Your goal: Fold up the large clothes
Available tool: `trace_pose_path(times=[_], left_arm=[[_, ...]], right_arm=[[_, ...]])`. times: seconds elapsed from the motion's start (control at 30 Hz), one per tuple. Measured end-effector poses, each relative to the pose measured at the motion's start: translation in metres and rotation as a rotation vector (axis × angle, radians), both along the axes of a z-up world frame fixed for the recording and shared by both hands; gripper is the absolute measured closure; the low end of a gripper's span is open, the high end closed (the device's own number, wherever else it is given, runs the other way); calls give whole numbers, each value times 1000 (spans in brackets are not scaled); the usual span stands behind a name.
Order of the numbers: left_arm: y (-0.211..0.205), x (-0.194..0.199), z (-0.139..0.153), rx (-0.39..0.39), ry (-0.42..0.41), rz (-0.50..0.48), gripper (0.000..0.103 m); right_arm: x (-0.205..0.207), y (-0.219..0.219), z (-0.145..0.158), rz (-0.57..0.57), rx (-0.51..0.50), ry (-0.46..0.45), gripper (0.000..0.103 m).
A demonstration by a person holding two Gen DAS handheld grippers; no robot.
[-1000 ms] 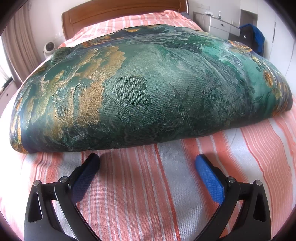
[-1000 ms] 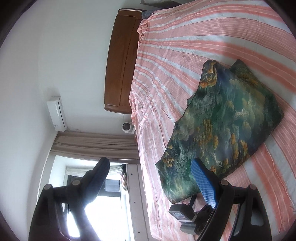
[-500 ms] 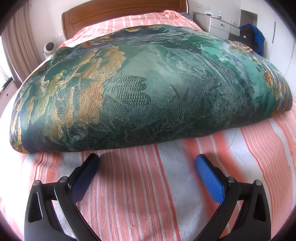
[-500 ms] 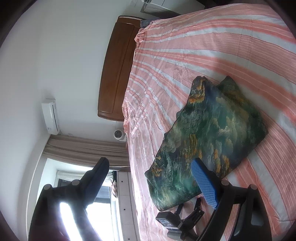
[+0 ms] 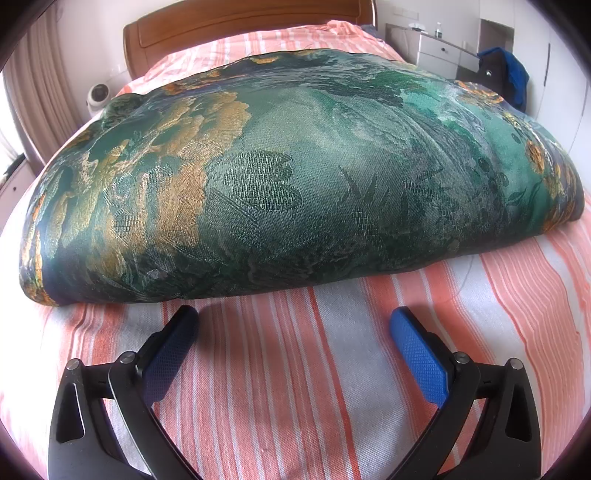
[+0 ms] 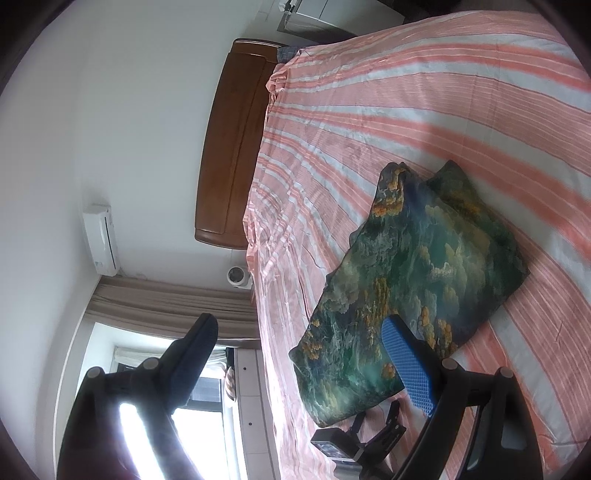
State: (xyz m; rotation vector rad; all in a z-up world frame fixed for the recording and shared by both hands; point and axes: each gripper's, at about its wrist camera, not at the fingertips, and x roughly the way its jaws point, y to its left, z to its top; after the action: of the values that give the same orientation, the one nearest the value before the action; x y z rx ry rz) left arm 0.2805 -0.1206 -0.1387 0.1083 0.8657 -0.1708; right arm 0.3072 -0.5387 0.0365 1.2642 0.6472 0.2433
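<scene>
Left wrist view: the left gripper [image 5: 291, 325] is held wide open and empty just short of the folded cloth [image 5: 295, 177] on the striped bed [image 5: 332, 369]; the right gripper [image 6: 299, 339], also open and empty, has been drawn back and turned; folding looks done.

I see striped sheet [image 5: 295, 387] over bed, wooden headboard [image 5: 229, 33] at far wall, fan [image 5: 98, 96] and curtain [image 5: 40, 92] far left, white drawers [image 5: 439, 51] far right, bright window [image 6: 207, 398].
</scene>
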Motion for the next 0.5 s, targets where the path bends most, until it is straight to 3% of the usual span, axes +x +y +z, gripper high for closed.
trace_pose_path(times=[0.5], left_arm=[[0, 0, 0, 0, 0, 0, 0]], right_arm=[[4, 1, -15, -6, 22, 29, 13]])
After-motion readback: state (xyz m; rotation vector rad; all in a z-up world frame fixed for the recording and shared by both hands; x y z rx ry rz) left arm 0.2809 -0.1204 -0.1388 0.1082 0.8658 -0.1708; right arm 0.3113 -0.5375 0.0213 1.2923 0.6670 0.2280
